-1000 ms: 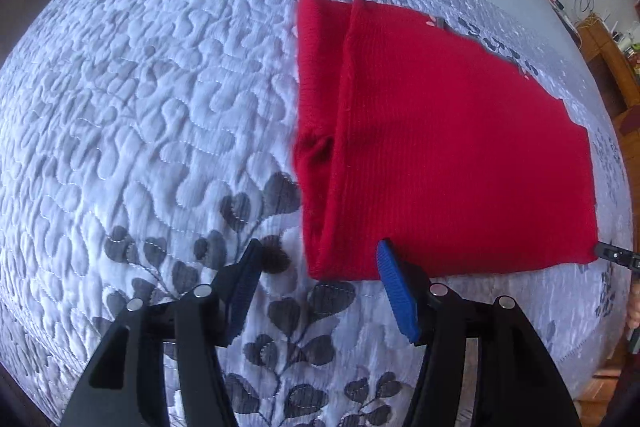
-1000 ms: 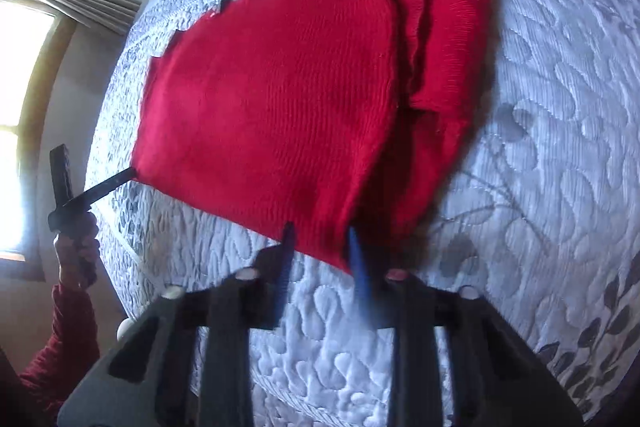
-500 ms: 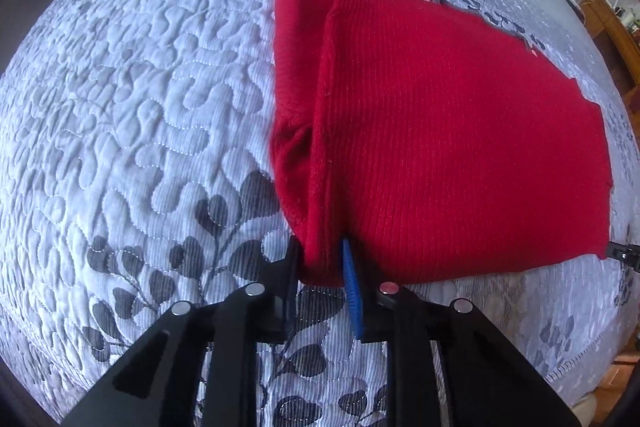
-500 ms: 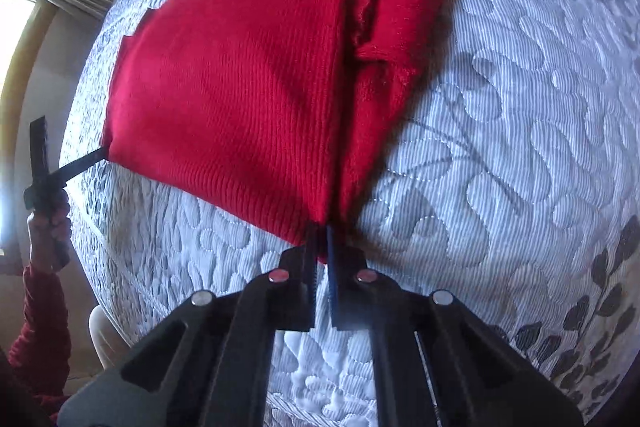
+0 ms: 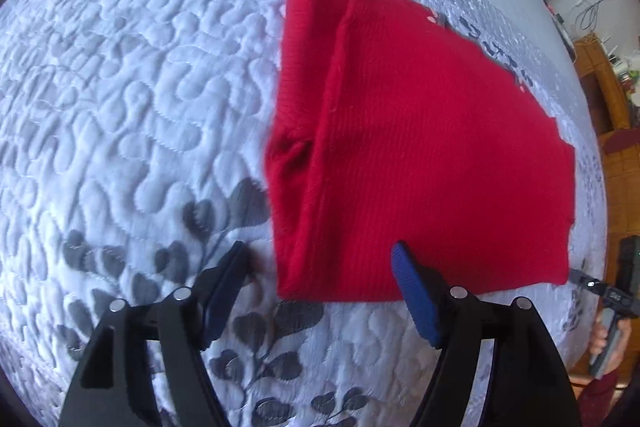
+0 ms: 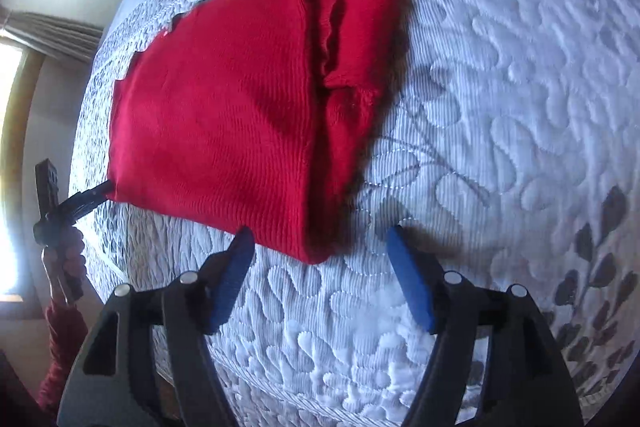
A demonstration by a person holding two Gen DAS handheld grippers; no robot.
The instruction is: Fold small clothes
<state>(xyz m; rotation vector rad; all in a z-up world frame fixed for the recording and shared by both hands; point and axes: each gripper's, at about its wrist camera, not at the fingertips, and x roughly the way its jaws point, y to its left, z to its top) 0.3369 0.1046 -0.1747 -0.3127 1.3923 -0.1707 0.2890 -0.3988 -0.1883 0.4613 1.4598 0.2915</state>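
Now both the left gripper [image 5: 320,259] and right gripper [image 6: 320,241] are opening their fingers off the near corners of the red knit garment [image 5: 420,155] lying part-folded on the quilted bed [image 5: 132,99], so the next fold needs a fresh grip.

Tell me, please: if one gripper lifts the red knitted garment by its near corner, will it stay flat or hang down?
The red knitted garment would probably hang limp: it is soft ribbed knit, already creased along its folded side. It looks light, so lifting should be easy. Its fold may fall open, since nothing holds the layers; the right gripper and left gripper are opening, pads off the cloth.
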